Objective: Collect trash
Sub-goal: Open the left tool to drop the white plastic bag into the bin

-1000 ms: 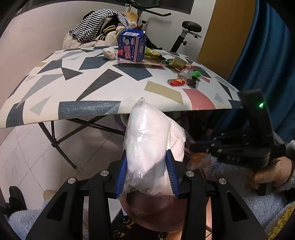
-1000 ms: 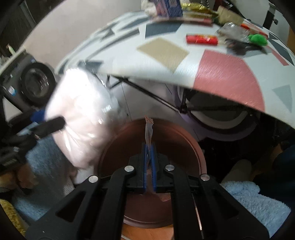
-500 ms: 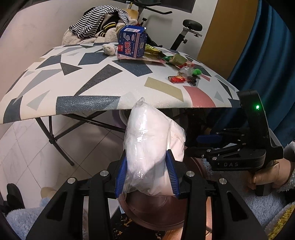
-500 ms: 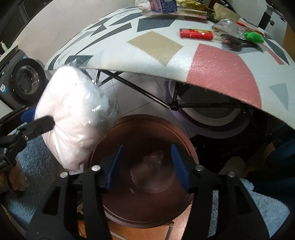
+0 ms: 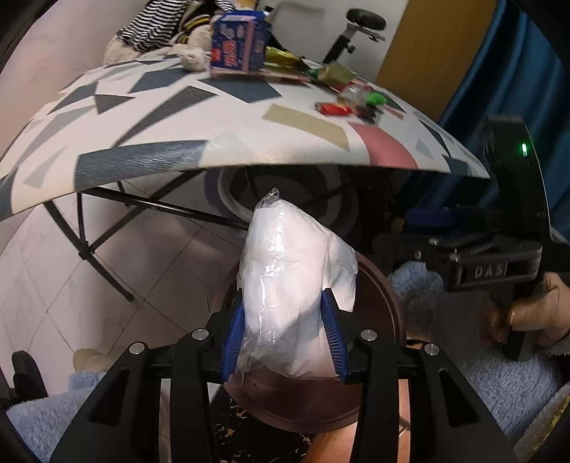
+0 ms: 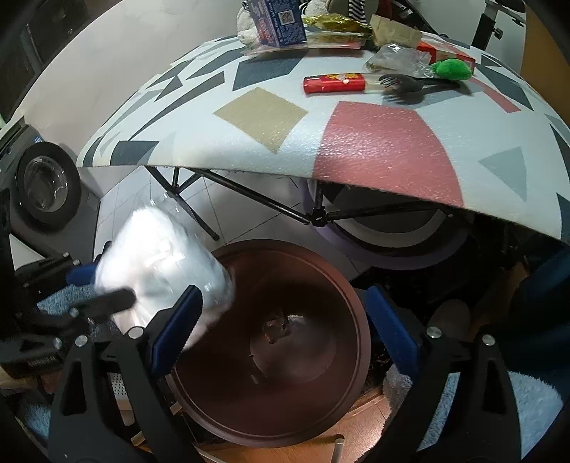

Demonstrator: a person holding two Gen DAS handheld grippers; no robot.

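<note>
Jaws on the left gripper [image 5: 283, 336] are clamped on a clear plastic bag of white stuff [image 5: 294, 285], its blue pads pressing both flanks, while the jaws of the right gripper [image 6: 283, 336] are opening wide with nothing between them, straddling the mouth of the brown bin [image 6: 221, 402] below. One small scrap [image 6: 279, 326] lies on the bin's floor. My reading is that the dropping step is in hand: the right side has let its piece go and the left is bringing the bag over the rim. From the right wrist view the bag sits over the bin's left edge, only partly above the opening, so the next move calls for carrying it further toward the centre before the jaws part; released where it is, the bulky bag could catch the rim and tip onto the floor. On the patterned tabletop [image 6: 377, 142] trash remains: one blue carton [image 6: 279, 21], one red wrapper [image 6: 335, 83], one black fork [image 6: 409, 83], one green item [image 6: 452, 69], one crumpled clear wrapper [image 6: 395, 58], one gold foil wrapper [image 6: 335, 19] and one red box [image 6: 445, 53]; others further back I cannot count. So there are two grippers, one bin and one bag in hand.
</note>
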